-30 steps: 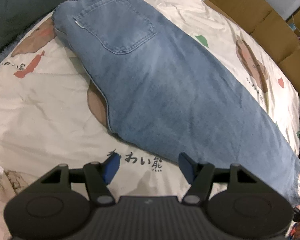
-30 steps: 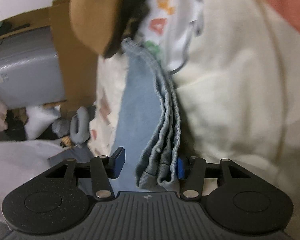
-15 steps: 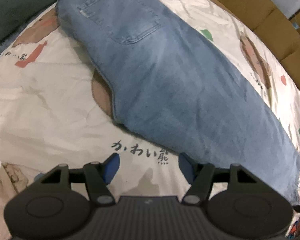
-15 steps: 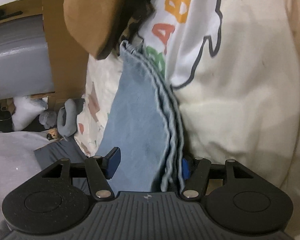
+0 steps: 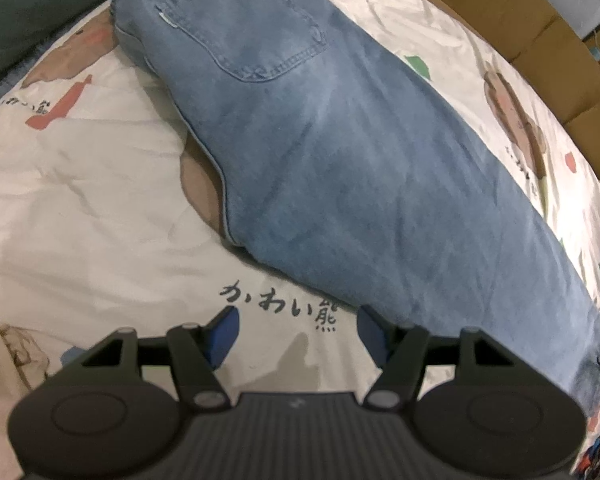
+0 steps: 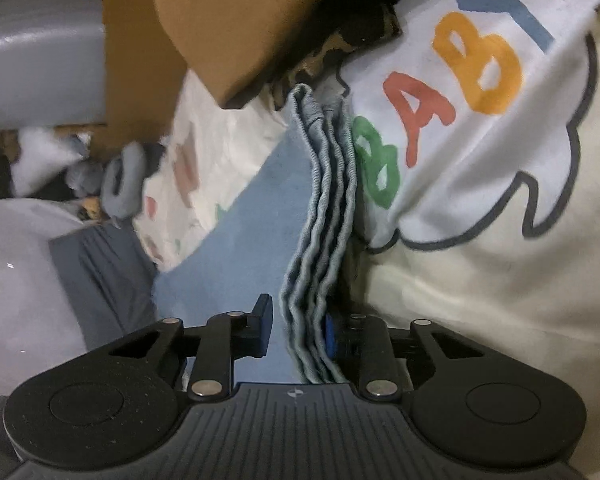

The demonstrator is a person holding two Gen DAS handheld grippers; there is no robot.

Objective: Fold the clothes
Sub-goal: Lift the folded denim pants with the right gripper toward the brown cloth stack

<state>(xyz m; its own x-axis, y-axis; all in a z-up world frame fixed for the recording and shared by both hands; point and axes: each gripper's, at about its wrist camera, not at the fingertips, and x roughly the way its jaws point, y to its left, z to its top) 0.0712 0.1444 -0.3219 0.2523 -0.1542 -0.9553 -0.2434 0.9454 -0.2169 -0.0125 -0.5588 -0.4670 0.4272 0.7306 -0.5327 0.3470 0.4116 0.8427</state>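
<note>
The left hand-held gripper (image 5: 298, 330) hangs open above the bedsheet (image 5: 100, 200), near the jeans (image 5: 340, 168). The right hand-held gripper (image 6: 296, 330) is closing around the jeans' stacked hems (image 6: 324, 208), its left pad not yet touching.

Your jeans (image 5: 340, 168) are washed blue denim, matt, with raised seam stitching on the pocket; the stacked hem edges (image 6: 324, 208) look ribbed and coarse. The bedsheet (image 5: 80, 200) under them is soft printed cotton, creased, matt. Your cream garment (image 6: 480, 240) is smooth knit with a flat printed graphic. The left gripper (image 5: 298, 330) is matt black plastic, ridged base, blue rubbery pads. Cardboard boxes (image 5: 532, 20) are plain brown, dull.
</note>
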